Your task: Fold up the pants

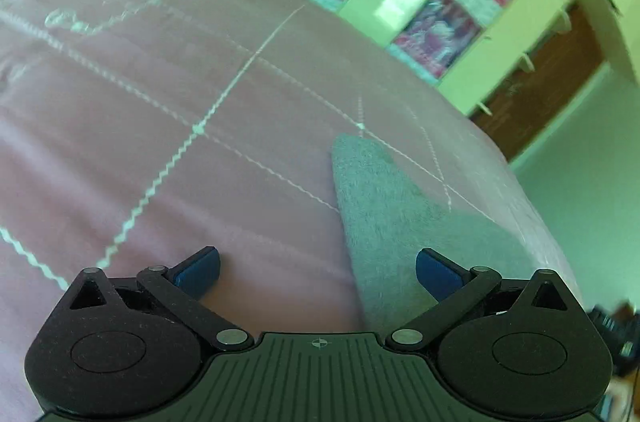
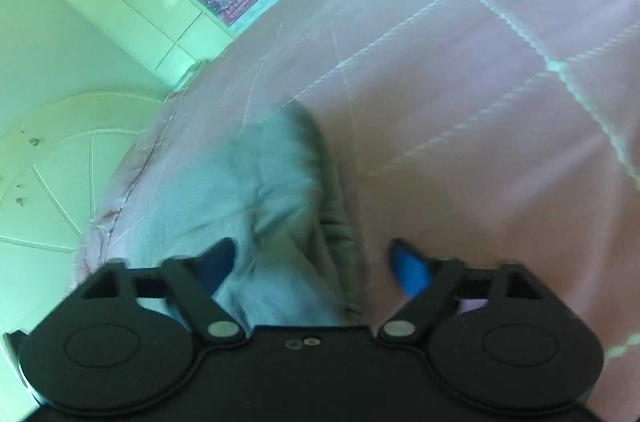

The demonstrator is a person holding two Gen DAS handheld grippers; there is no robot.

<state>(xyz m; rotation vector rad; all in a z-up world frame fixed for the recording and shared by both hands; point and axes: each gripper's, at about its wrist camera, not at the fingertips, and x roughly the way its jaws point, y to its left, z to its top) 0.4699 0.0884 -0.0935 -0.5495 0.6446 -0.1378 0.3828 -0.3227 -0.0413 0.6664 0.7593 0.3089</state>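
Grey pants point(image 1: 390, 222) lie on a pink quilted bed cover point(image 1: 160, 102) near the bed's edge. In the left wrist view a flat grey pointed part runs up from between my fingers. My left gripper point(image 1: 318, 272) is open above it, holding nothing. In the right wrist view the pants point(image 2: 280, 206) show as a wrinkled grey bundle with a ribbed band on its right side. My right gripper point(image 2: 316, 266) is open over this bundle, with the blue pads apart on either side of it.
The pink cover point(image 2: 500, 102) has white stitched lines. The bed edge runs close to the pants, with pale floor point(image 1: 580, 202) beyond. A tiled wall with red posters point(image 1: 436, 34) and a brown door point(image 1: 540, 90) stand behind.
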